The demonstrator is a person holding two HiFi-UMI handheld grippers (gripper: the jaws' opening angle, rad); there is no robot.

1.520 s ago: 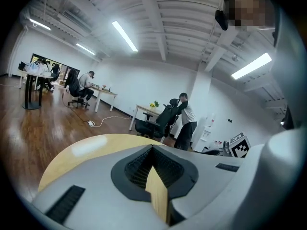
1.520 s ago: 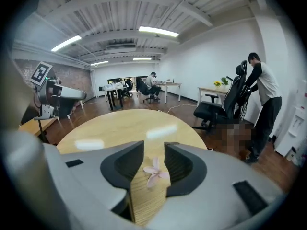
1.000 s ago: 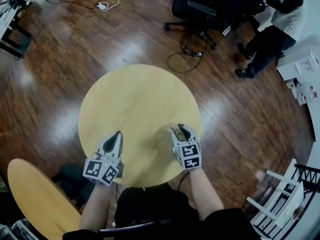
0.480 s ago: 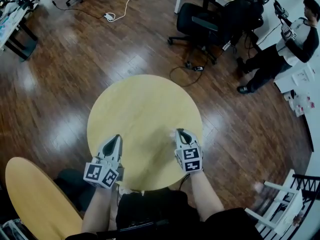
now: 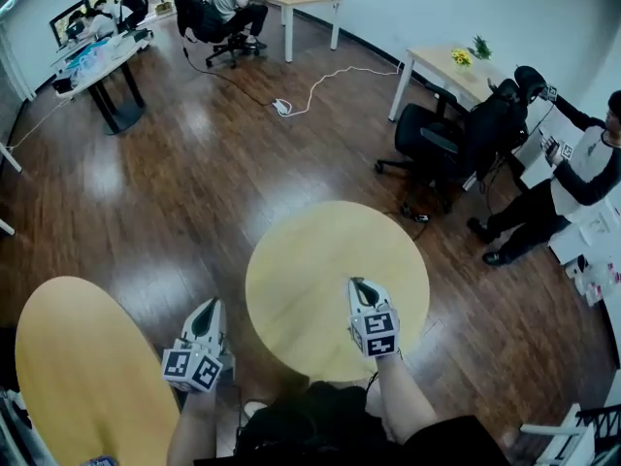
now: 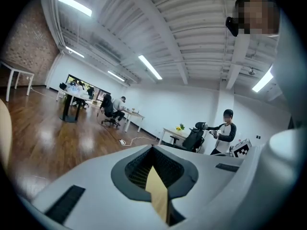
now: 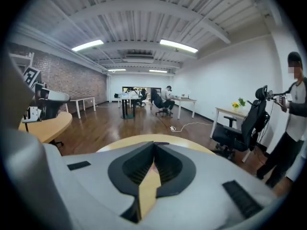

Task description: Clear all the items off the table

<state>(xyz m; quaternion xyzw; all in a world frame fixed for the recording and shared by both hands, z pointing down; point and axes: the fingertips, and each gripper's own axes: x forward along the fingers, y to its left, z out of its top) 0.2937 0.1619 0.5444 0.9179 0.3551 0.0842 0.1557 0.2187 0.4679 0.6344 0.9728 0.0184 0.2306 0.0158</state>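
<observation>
The round wooden table has a bare top; no item shows on it. My right gripper hangs over the table's near right part, jaws together with nothing between them. In the right gripper view the shut tips point across the table into the room. My left gripper is off the table's left edge, over the floor, tips closed and empty. In the left gripper view its jaws meet and face the room nearly level.
A second wooden table lies at the lower left. A black office chair and a standing person are at the right. A white cable runs over the floor; desks with seated people stand at the back.
The right jaws have gone from open to shut, empty. Both grippers have lifted and drawn back; the left one has left the tabletop to the left. The head view has tilted up.
</observation>
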